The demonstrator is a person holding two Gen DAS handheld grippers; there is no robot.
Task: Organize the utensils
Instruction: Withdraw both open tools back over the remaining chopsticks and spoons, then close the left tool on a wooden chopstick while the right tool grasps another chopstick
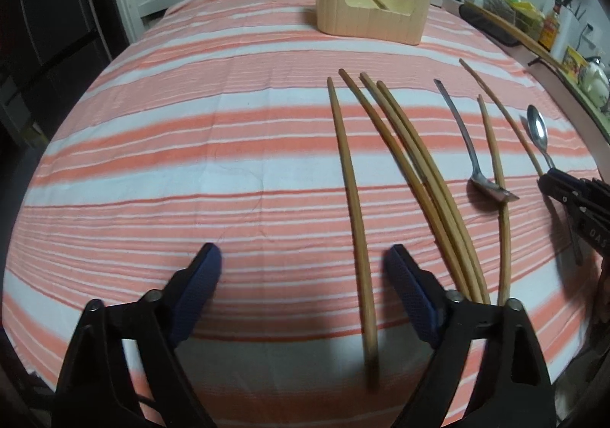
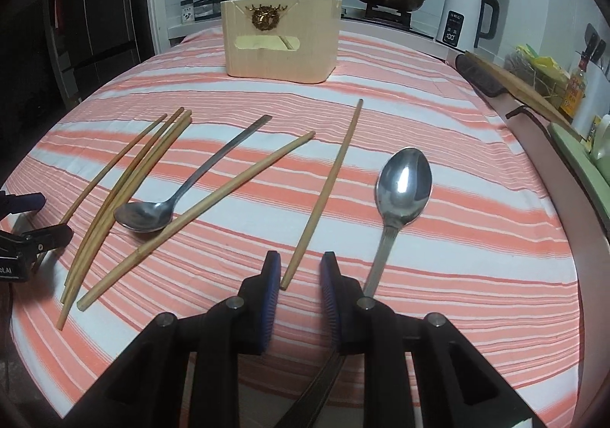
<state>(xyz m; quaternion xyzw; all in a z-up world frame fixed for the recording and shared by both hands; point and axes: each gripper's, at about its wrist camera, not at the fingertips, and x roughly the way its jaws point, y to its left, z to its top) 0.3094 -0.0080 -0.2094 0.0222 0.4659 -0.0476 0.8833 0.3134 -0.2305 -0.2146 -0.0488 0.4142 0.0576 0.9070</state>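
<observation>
The jaws of the left gripper [image 1: 305, 260] stand apart around one chopstick [image 1: 352, 207], which runs lengthwise toward the frame's top.

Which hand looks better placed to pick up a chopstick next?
The left, probably. Its claw stands open astride a lone chopstick. The right claw is narrower, with another chopstick's end just between its tips.
</observation>
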